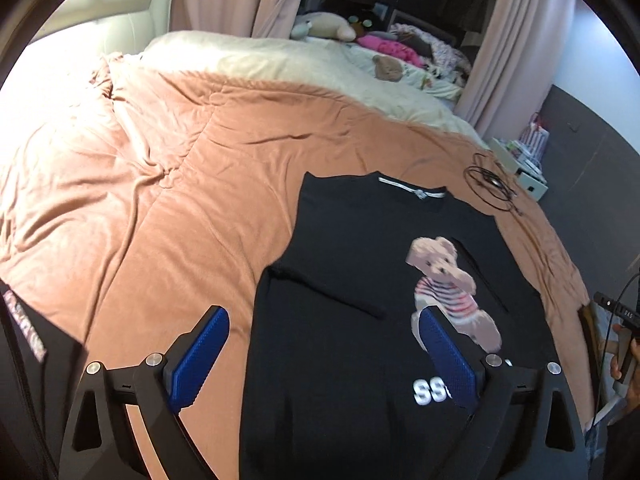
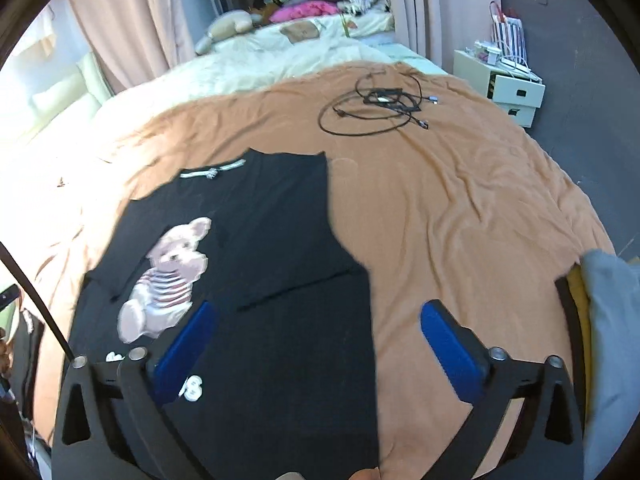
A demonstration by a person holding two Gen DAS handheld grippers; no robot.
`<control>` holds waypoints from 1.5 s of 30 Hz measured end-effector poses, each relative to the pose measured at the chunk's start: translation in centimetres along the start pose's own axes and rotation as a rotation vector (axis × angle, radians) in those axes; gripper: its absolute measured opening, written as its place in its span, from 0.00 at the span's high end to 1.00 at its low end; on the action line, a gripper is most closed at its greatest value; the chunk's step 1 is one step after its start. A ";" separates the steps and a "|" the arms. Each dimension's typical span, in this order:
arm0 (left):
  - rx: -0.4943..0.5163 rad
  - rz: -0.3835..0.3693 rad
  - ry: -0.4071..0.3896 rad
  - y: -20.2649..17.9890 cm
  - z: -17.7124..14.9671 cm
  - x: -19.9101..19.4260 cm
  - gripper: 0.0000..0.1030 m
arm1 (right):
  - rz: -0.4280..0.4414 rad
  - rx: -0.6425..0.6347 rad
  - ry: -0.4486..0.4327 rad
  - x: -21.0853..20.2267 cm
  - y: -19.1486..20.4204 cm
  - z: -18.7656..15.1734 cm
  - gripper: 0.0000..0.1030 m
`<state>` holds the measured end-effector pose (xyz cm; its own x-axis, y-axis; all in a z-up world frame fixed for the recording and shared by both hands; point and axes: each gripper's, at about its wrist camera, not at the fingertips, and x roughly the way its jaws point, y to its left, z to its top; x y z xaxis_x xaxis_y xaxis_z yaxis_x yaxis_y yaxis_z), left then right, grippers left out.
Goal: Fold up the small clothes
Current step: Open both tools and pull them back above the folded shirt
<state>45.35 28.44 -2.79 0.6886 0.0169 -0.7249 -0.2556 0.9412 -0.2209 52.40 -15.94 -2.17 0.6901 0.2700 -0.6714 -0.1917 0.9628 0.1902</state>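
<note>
A small black T-shirt (image 1: 344, 280) with a teddy-bear print (image 1: 448, 288) lies flat on the orange bedspread (image 1: 160, 208), both sleeves folded in over the body. My left gripper (image 1: 320, 344) is open and empty above the shirt's left edge. In the right wrist view the same shirt (image 2: 280, 248) lies left of centre, bear print (image 2: 168, 276) at its left. My right gripper (image 2: 316, 336) is open and empty above the shirt's right edge.
A coil of black cable (image 2: 376, 108) lies on the bedspread (image 2: 460, 208) beyond the shirt. White drawers (image 2: 516, 92) stand past the bed's right side. Folded grey and yellow cloth (image 2: 604, 340) sits at the right. Dark clothing (image 1: 28, 344) lies at the left.
</note>
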 end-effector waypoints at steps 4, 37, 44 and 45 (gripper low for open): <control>0.009 -0.022 -0.034 -0.8 -1.9 -3.3 0.06 | 0.024 0.010 -0.009 -3.0 0.1 -2.9 0.00; 0.006 -0.077 -0.148 -1.2 -24.1 -26.7 0.06 | 0.038 -0.073 -0.217 -30.5 2.4 -28.5 0.00; 0.006 -0.095 -0.148 -1.1 -28.6 -28.6 0.06 | 0.069 -0.041 -0.163 -31.5 0.9 -32.4 0.00; 0.003 -0.096 -0.149 -0.9 -29.2 -28.7 0.06 | 0.073 -0.030 -0.164 -31.7 0.7 -32.6 0.00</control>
<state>6.03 17.29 -0.81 0.8027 -0.0240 -0.5959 -0.1816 0.9419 -0.2826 7.63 -23.74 -4.16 0.7780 0.3374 -0.5300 -0.2644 0.9411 0.2109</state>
